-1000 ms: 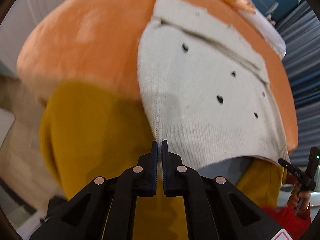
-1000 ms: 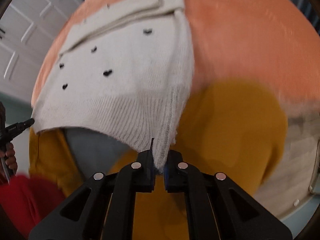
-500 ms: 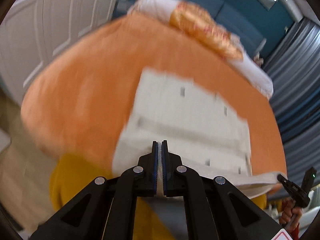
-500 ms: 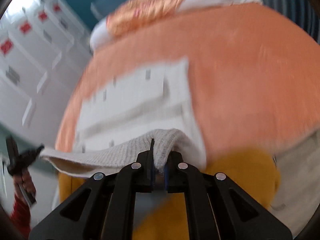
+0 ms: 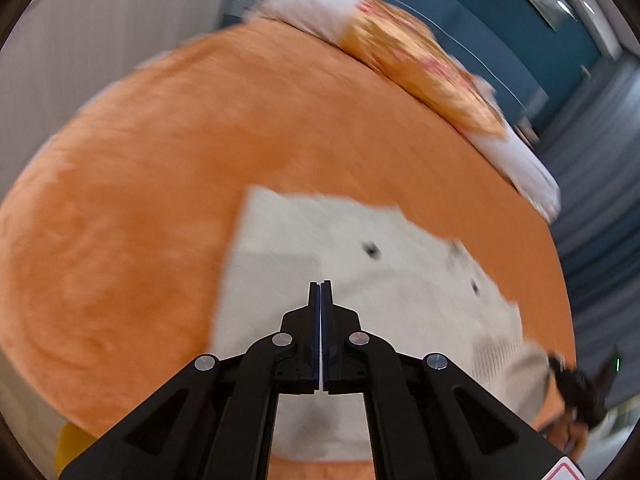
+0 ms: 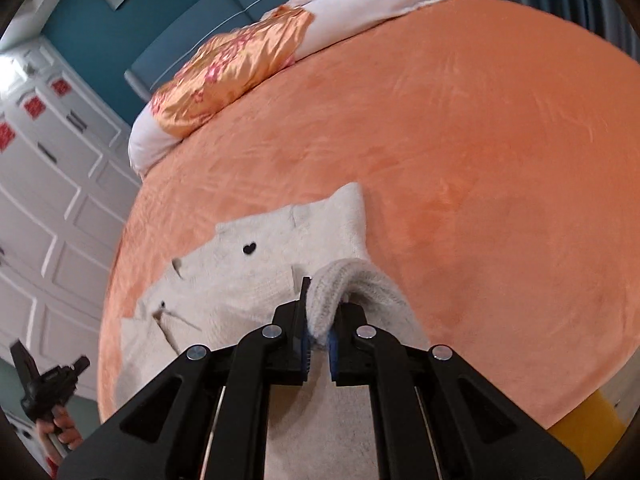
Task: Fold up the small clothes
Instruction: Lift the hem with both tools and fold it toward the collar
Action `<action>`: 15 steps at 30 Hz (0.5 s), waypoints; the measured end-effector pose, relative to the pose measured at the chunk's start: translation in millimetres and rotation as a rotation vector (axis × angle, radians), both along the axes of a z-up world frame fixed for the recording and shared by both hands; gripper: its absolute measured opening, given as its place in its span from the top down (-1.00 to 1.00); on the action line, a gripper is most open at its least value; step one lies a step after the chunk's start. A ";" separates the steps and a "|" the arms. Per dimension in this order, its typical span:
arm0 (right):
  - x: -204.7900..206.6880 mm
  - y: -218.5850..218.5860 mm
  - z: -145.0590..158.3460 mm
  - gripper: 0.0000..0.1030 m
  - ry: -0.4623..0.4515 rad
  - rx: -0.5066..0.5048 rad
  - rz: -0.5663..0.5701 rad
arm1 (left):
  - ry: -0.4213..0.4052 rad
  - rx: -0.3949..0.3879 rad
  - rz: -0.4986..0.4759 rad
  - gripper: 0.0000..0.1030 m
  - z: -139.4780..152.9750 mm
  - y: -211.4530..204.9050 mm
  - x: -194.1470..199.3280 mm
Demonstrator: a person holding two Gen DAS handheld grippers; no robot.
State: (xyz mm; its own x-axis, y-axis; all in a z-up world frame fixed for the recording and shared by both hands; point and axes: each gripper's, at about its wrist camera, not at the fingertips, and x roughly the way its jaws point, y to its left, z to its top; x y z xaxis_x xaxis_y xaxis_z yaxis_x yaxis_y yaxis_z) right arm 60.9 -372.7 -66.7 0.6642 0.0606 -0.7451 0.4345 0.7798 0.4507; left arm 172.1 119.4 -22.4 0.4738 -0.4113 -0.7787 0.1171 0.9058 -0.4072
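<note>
Left wrist view, left to right: white cupboard doors (image 5: pixel 100 40) at the far left, then the orange blanket (image 5: pixel 160 240) over the bed. The cream knit sweater (image 5: pixel 320 248) lies on the blanket near the bed's near edge, its long axis running across the view from the left fingers toward the right fingers. Small dark heart marks show on its upper face. The left gripper (image 5: pixel 321 292) has its fingers pressed together; a thin pale line between the pads looks like a pinched sweater edge, though motion blur makes that hard to confirm. At the lower right the sweater's ribbed end lifts toward the right gripper (image 5: pixel 576 384), which is blurred and cut by the frame edge. A patterned orange pillow (image 5: pixel 420 68) and white bedding (image 5: pixel 520 160) sit at the bed's far side.

Right wrist view, left to right: the left gripper (image 6: pixel 48 380) shows small at the lower left edge, with part of a hand beneath it; its fingers cannot be read here. The sweater (image 6: pixel 248 276) stretches from there toward centre, its far edge folded and uneven. The right gripper (image 6: pixel 318 340) is closed on a bunched fold of ribbed knit, which bulges up between the fingers. The gripper body hides the near part of the garment. A yellow strip (image 6: pixel 588 420) shows below the blanket's edge at lower right.
</note>
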 end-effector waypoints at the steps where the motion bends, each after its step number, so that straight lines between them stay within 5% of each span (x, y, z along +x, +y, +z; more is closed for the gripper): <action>1: -4.0 1.3 -1.3 0.89 0.007 -0.001 0.006 | 0.017 -0.007 -0.042 0.73 -7.1 -7.3 0.5; 4: -14.4 -2.3 -6.1 0.88 0.032 0.029 0.004 | 0.063 -0.008 -0.081 0.16 -27.6 -26.1 5.6; 8: -27.9 -4.6 -9.5 0.88 0.026 0.077 -0.009 | 0.068 0.019 -0.163 0.09 -39.2 -55.9 23.0; 10: -31.6 -3.7 -8.6 0.87 0.026 0.074 -0.009 | 0.067 0.078 -0.267 -0.06 -41.5 -79.7 28.9; 15: -33.6 -2.4 -8.6 0.87 0.036 0.072 -0.004 | 0.067 0.211 -0.502 -0.07 -57.3 -124.8 33.1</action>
State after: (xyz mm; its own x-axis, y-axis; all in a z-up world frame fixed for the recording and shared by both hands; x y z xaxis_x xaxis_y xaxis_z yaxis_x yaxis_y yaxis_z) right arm 27.3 -375.1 -75.3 0.6376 0.1122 -0.7622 0.4544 0.7441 0.4897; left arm 205.2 -5.5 -79.7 0.2062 -0.4061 -0.8903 0.5363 0.8079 -0.2443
